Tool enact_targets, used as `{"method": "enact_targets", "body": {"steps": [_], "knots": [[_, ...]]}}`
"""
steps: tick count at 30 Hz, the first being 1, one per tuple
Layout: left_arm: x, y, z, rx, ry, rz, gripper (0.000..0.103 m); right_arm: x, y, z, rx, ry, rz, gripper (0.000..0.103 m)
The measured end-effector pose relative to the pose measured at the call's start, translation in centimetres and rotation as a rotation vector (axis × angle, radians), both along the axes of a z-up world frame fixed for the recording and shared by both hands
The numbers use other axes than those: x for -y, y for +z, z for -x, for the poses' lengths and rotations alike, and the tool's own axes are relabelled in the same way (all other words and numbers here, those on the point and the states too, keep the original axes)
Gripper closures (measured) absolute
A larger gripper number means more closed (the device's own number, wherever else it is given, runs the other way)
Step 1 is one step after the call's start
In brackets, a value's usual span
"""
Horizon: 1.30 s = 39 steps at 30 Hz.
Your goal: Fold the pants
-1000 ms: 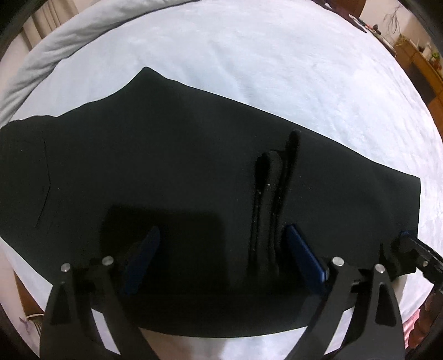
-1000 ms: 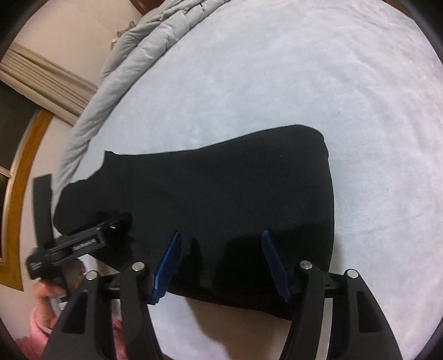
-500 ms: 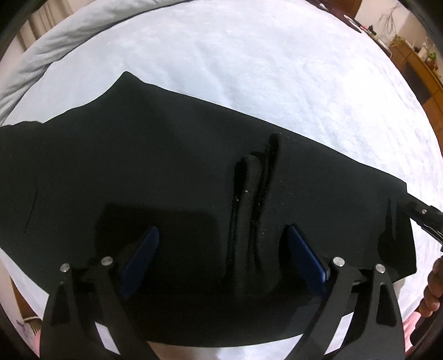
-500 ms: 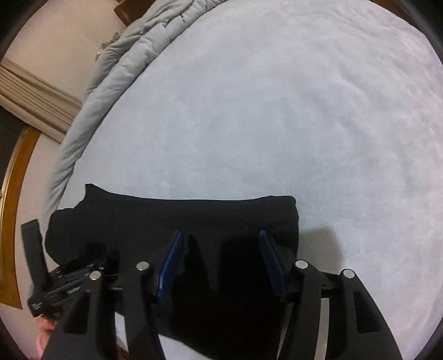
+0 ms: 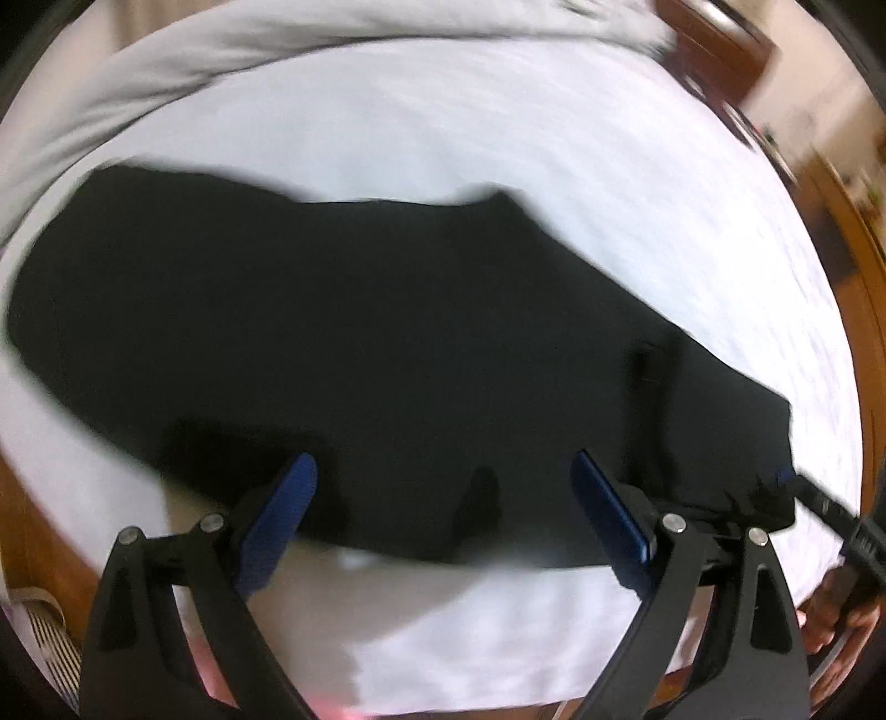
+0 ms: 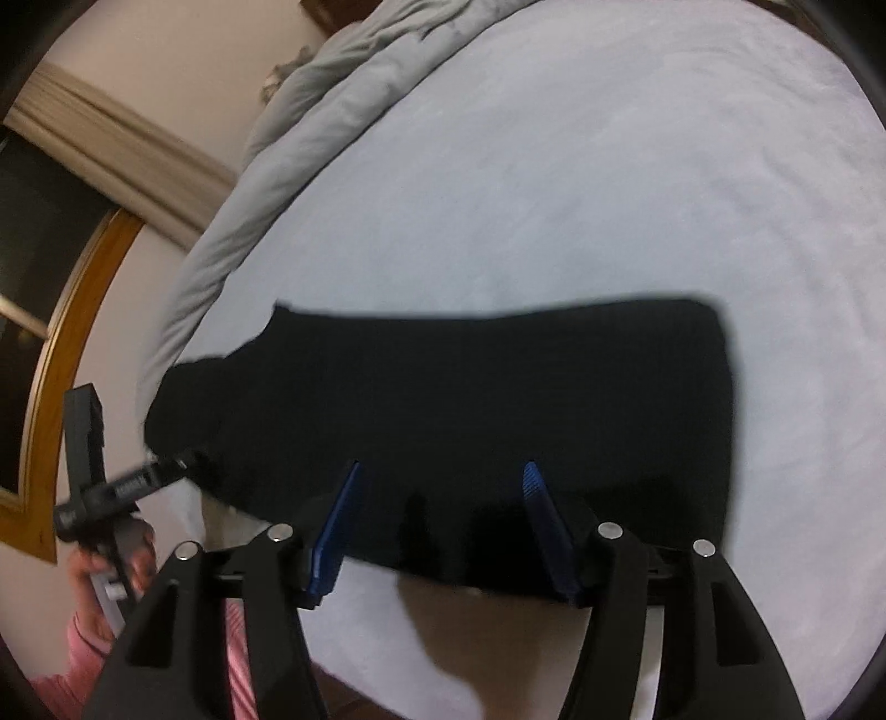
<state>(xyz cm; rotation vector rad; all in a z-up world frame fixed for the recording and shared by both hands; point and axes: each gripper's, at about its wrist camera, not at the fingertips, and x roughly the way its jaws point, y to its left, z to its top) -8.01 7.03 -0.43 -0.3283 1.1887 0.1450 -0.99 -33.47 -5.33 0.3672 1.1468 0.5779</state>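
The black pants (image 5: 360, 332) lie folded flat on the white bed (image 5: 498, 122), near its front edge. My left gripper (image 5: 443, 487) is open and empty, hovering over the pants' near edge. In the right wrist view the pants (image 6: 470, 399) form a dark band across the bed (image 6: 609, 166). My right gripper (image 6: 443, 487) is open and empty above the pants' near edge. The right gripper also shows at the far right of the left wrist view (image 5: 775, 493). The left gripper shows at the left of the right wrist view (image 6: 166, 471).
A grey duvet (image 6: 310, 144) is bunched along the far left side of the bed. A wooden bed frame (image 6: 61, 332) and a curtain (image 6: 111, 144) stand at the left. Wooden furniture (image 5: 714, 33) stands beyond the bed's far right.
Both grippers have pulled back towards the bed's front edge, so white sheet now shows under them. The left view has swung and is blurred. The raised creases in the pants look flatter.
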Motion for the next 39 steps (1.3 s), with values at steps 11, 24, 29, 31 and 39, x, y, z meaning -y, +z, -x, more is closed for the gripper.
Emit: {"method": "enact_targets", "body": {"steps": [11, 24, 29, 31, 39], "knots": [[-15.0, -0.2, 4.1, -0.003, 0.378, 0.093, 0.011, -3.5, -1.9, -0.1, -0.019, 0.063, 0.145, 0.043], [-19.7, -2.4, 2.0, 0.123, 0.476, 0.287, 0.034, -4.0, -2.4, 0.0, 0.000, 0.083, 0.204, 0.037], [-19.9, -2.5, 1.7, 0.126, 0.500, 0.285, 0.035, -4.3, -2.4, 0.0, 0.000, 0.088, 0.209, 0.035], [-20.1, -2.8, 1.8, 0.125, 0.527, 0.309, 0.042, -4.4, -2.4, 0.0, 0.002, 0.092, 0.204, 0.035], [-17.4, 0.5, 2.0, 0.222, 0.499, 0.267, 0.089, -3.6, -1.5, 0.0, 0.004, 0.061, 0.158, 0.038]]}}
